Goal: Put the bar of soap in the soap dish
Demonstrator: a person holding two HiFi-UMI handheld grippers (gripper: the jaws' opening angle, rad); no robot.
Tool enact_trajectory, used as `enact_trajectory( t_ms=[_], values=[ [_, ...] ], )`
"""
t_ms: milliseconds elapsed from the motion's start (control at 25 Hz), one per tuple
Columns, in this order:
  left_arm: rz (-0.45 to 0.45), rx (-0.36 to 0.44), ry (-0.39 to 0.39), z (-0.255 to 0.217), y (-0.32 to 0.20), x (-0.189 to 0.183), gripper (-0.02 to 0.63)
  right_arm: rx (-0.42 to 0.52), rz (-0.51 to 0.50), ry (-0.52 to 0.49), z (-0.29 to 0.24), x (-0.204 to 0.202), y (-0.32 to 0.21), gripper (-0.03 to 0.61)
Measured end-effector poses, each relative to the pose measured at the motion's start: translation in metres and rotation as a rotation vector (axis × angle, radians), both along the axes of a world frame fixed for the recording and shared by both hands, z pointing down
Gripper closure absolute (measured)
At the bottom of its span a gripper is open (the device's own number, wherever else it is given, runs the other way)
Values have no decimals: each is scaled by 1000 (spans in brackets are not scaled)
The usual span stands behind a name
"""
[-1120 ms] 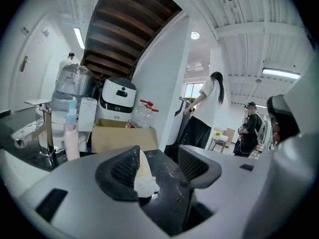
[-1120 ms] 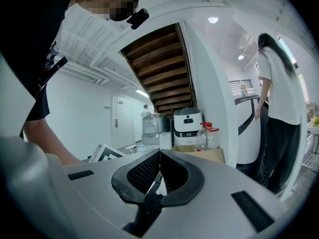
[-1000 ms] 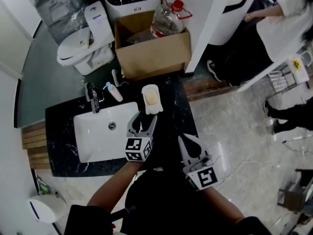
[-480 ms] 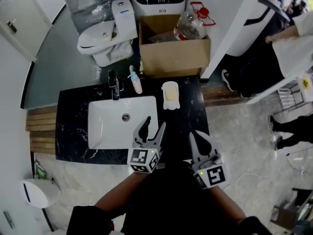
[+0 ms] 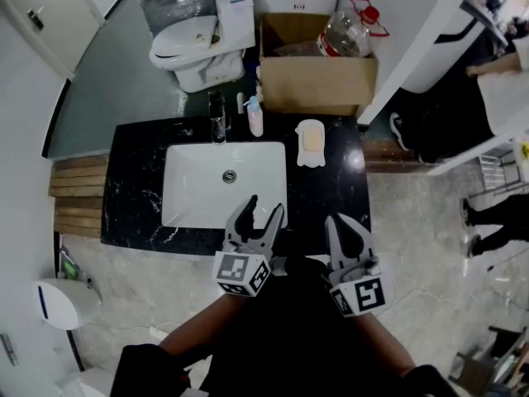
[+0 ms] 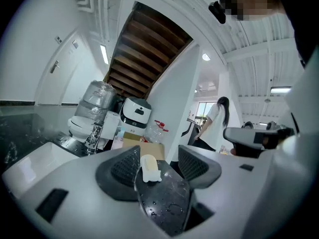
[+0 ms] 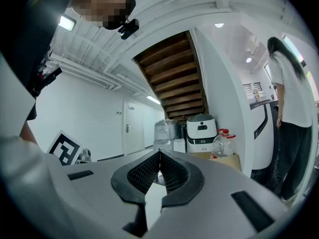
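Pale yellow soap bar lies in the white plastic soap dish, far right of the white basin on the black stone surface. Left tongs gape, empty. Right tongs are pinched tip to tip, empty. The 2 hang near, well apart from the dish, likely because nothing remains to carry.

Head view's bright and evenly lit from above with no hard shadows, but the fisheye bends the walls and floor hard toward the edges. The white sink is nearly blown out next to the black counter, which shows a few glints. Both gripper views are round fisheye with black corners. The strip light and window glare a bit, and far stuff is small and soft
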State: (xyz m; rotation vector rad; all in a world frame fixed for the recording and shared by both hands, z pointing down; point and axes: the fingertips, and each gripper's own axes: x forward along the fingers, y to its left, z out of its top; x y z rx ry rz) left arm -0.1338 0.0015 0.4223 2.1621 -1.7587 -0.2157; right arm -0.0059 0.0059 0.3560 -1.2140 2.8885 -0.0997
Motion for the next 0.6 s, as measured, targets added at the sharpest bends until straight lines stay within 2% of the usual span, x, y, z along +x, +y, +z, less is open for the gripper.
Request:
enact_trajectory(
  t_ms=[160, 280, 440, 600],
  values=[
    [28, 39, -17, -18, 16, 0, 387, -23, 7, -3, 4, -7, 11, 570],
    [28, 67, 7, -32, 26, -3, 407, -30, 20, -12, 5, -8, 18, 570],
    [-2, 32, 68, -36, 36, -12, 476, -26, 32, -14, 7, -9, 25, 569],
    [1, 57, 47, -43, 42, -13, 585, -30, 42, -11, 10, -11, 29, 570]
  ],
)
